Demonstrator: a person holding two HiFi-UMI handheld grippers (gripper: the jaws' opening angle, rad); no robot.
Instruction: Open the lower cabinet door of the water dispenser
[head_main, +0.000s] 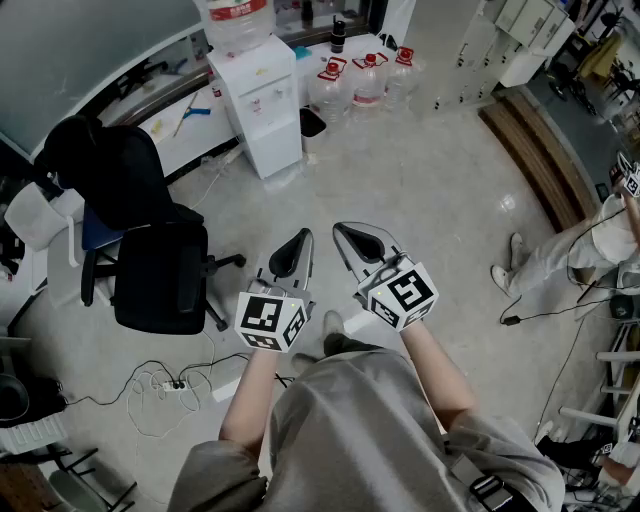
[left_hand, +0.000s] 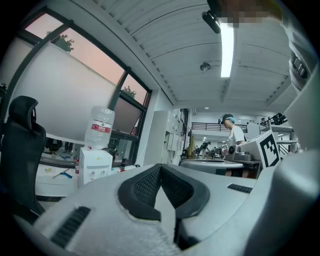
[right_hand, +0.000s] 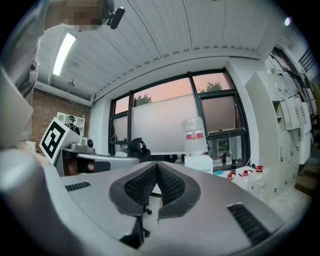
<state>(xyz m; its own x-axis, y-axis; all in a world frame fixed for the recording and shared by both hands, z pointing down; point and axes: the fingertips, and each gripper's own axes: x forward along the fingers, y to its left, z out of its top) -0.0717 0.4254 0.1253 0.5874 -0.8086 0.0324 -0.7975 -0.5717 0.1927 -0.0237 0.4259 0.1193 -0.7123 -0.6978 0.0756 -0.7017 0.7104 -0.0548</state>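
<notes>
Two tools are in view, the left tool (head_main: 298, 240) and the right tool (head_main: 345, 233), side by side, each with its jaws together on nothing. One water dispenser (head_main: 262, 105) stands well ahead of them against the worktop (head_main: 185, 125), carrying one bottle (head_main: 237, 18), its lower cabinet door (head_main: 275, 150) shut. Three spare jugs (head_main: 368, 80) sit beside it, seen only in the head and right gripper views. The left gripper view alone shows a standing person (left_hand: 233, 132).
</notes>
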